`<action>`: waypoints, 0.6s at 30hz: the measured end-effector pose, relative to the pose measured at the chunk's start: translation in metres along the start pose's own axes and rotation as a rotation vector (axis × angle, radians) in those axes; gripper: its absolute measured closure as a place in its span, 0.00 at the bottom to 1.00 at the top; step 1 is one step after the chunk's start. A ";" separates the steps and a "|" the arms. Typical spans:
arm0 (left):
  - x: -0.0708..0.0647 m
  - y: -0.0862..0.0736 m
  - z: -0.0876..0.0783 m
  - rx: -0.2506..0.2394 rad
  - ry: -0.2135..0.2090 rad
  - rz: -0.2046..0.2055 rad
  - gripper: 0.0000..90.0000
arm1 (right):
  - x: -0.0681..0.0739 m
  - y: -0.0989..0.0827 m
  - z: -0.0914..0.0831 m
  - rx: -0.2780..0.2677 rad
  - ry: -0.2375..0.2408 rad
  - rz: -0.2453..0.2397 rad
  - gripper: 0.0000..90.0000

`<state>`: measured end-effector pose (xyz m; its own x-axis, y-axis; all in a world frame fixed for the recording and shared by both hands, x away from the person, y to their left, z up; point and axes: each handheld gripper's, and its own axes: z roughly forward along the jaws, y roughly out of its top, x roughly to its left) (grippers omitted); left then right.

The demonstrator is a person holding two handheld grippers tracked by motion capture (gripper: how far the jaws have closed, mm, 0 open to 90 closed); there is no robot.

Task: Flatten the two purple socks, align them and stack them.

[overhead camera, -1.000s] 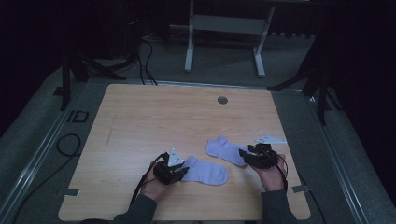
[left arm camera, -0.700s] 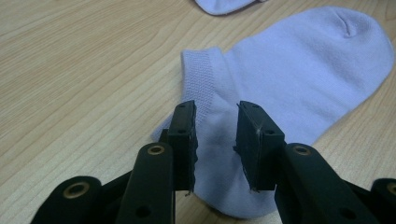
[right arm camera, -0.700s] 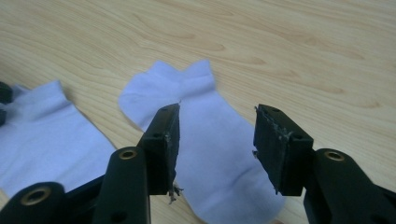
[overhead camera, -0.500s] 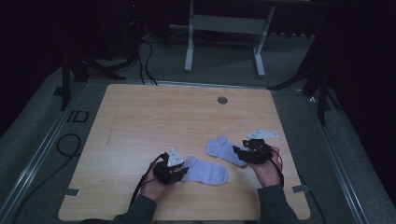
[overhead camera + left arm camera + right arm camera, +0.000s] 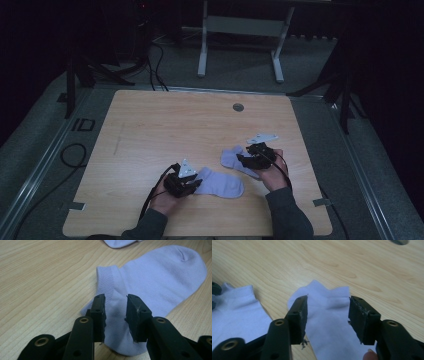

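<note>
Overhead, pale wooden table [image 5: 165, 130], dark room

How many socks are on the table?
2 pale lilac cotton ankle socks: one sock lies flat by the left gripper, the other sock lies under the right gripper. None looks hidden.

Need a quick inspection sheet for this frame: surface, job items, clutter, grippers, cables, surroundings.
Surface: wooden table, round grommet near far edge.
Job's things: two lilac socks lying flat; near sock, far sock.
Clutter: nothing seen.
Grippers: left gripper open over near sock's cuff end; right gripper open over far sock's cuff, jaws just been opening, pads not pressing.
Cables: black cable trails from left gripper; floor cable left of table.
Surroundings: dark room, grey floor, white stand beyond table.
</note>
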<state>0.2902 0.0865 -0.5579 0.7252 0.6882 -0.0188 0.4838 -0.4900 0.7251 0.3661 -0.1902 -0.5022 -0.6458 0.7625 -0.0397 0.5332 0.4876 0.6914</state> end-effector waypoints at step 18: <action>0.000 0.000 0.001 0.001 -0.001 -0.003 0.75 | -0.001 0.000 0.056 0.120 0.038 -0.035 0.52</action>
<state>0.2908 0.0863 -0.5586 0.7246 0.6888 -0.0219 0.4863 -0.4886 0.7244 0.3977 -0.1672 -0.5422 -0.6838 0.7289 -0.0332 0.5705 0.5625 0.5984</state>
